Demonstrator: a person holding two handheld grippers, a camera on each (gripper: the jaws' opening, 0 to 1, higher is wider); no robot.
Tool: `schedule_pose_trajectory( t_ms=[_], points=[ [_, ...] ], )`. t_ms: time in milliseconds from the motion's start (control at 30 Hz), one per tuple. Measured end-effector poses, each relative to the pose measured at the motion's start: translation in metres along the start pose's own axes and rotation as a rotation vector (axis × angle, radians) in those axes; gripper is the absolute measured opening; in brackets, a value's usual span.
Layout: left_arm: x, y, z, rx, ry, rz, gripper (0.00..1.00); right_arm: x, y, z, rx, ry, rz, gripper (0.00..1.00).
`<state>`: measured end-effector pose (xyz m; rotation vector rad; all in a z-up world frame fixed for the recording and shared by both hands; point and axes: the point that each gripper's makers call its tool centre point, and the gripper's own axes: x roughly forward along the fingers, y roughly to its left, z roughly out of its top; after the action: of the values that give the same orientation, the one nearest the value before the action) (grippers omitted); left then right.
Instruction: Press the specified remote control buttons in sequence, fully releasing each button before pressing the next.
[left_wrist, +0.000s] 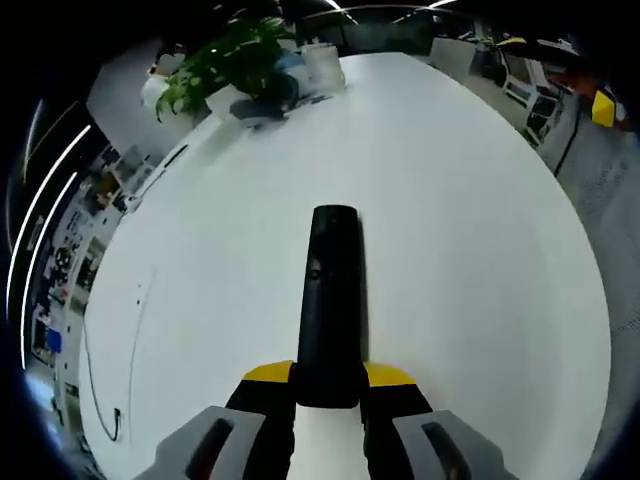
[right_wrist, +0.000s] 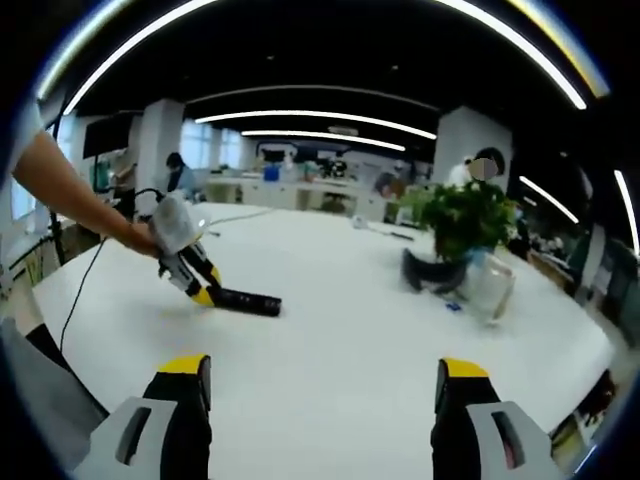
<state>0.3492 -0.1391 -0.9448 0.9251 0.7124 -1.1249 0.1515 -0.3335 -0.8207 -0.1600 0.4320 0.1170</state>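
Your left tool (left_wrist: 327, 385) clamped the black remote (left_wrist: 330, 300), which pointed toward 12 o'clock over the white bench (left_wrist: 480, 250); your right tool (right_wrist: 322, 390) stood open.

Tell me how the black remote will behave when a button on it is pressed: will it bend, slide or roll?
The remote looks rigid, so probably no bending. The left gripper clamps its near end, which should stop sliding on the smooth white table. Its long flat shape makes rolling unlikely.
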Motion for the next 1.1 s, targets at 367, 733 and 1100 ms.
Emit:
schedule_pose_trajectory(
  t_ms=[367, 733, 1100],
  points=[
    [0.005, 0.011, 0.0, 0.0, -0.001, -0.08, 0.24, 0.0, 0.001, -0.004, -0.006, 0.021, -0.003, 0.91],
    [0.009, 0.018, 0.006, 0.015, -0.022, -0.066, 0.24, 0.0, 0.002, -0.005, -0.009, 0.03, 0.003, 0.9],
    [0.005, 0.033, 0.011, -0.022, -0.012, -0.059, 0.23, 0.001, 0.002, -0.007, -0.016, 0.043, 0.002, 0.89]
  ],
)
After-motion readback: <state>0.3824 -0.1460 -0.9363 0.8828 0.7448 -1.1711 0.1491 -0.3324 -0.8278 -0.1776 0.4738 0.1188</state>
